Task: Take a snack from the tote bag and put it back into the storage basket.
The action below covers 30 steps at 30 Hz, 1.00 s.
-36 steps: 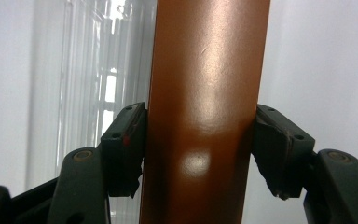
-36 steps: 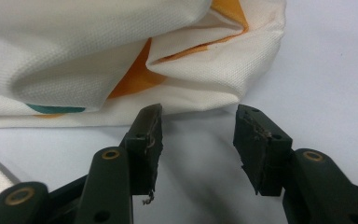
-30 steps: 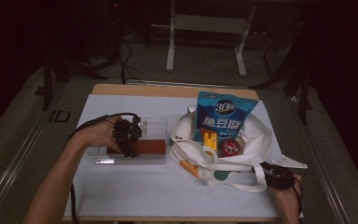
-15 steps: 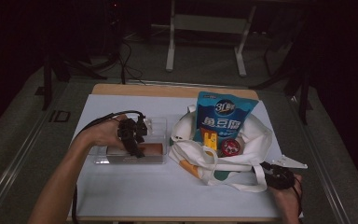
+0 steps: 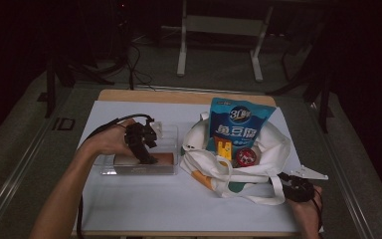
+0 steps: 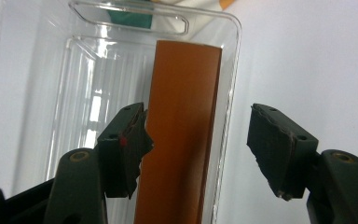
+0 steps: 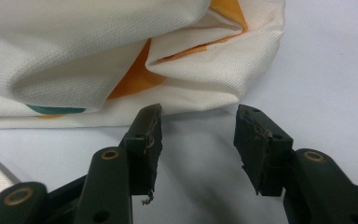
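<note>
On the left of the bench (image 5: pixel 144 209), the left tongs (image 5: pixel 146 158) reach down into a clear plastic tray (image 5: pixel 169 130) where a brown bar (image 5: pixel 165 158) lies along one long wall. Against the earlier high views, this hand has edged a little nearer the person and settled lower over the tray, and its jaws have just been closing. In the left gripper view the tongs (image 6: pixel 198 135) stand well apart: one pad is just beside the bar's (image 6: pixel 182 121) edge, perhaps touching it, and the other hangs outside the tray wall (image 6: pixel 228 93), over the white bench cover. Nothing is clamped yet. I judge this as lining up for a pinch on the bar, and with one jaw outside the wall the squeeze would take in the wall as well.

Towards the middle lies a white canvas tote bag (image 5: pixel 204 139), its mouth open, with a blue snack pouch (image 5: pixel 238 122) propped in it and a small round red-and-black thing (image 5: pixel 247 157) beside the pouch.

On the right, the right tongs (image 5: pixel 291 185) sit by the tote's handle loop (image 5: pixel 278 191), unmoved across the three high views. In the right gripper view they (image 7: pixel 198 128) are about half open and empty, close to the cloth (image 7: pixel 98 56) but apart from it.

By count: two tongs, one tray, one bar, one tote, one pouch, one round thing.
</note>
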Tool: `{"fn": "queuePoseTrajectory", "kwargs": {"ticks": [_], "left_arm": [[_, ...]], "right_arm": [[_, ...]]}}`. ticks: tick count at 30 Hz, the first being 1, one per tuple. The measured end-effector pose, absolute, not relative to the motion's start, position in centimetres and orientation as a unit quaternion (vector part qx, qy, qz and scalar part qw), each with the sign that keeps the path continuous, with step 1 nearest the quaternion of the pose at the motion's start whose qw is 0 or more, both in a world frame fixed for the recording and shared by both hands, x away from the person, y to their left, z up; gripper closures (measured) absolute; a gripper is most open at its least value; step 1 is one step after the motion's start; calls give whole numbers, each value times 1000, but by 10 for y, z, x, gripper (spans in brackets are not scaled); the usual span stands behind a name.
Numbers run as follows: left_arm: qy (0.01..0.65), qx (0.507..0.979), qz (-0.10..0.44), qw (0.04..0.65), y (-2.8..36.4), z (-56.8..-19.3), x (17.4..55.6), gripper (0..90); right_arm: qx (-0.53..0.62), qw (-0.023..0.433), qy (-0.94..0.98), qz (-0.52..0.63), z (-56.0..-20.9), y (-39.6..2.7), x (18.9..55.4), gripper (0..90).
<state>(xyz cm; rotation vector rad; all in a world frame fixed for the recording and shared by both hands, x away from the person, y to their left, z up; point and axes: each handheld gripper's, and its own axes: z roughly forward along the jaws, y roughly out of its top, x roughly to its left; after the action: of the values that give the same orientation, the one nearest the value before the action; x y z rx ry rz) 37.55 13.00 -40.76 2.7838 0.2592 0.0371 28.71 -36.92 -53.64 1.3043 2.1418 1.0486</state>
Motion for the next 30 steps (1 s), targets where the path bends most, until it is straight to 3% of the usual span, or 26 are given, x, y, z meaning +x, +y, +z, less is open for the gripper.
{"fn": "queuePoseTrajectory", "kwargs": {"ticks": [30], "left_arm": [[80, 963, 25, 255, 98, -392, 374, 470]], "right_arm": [[470, 212, 768, 380, -536, -369, 286, 510]]}}
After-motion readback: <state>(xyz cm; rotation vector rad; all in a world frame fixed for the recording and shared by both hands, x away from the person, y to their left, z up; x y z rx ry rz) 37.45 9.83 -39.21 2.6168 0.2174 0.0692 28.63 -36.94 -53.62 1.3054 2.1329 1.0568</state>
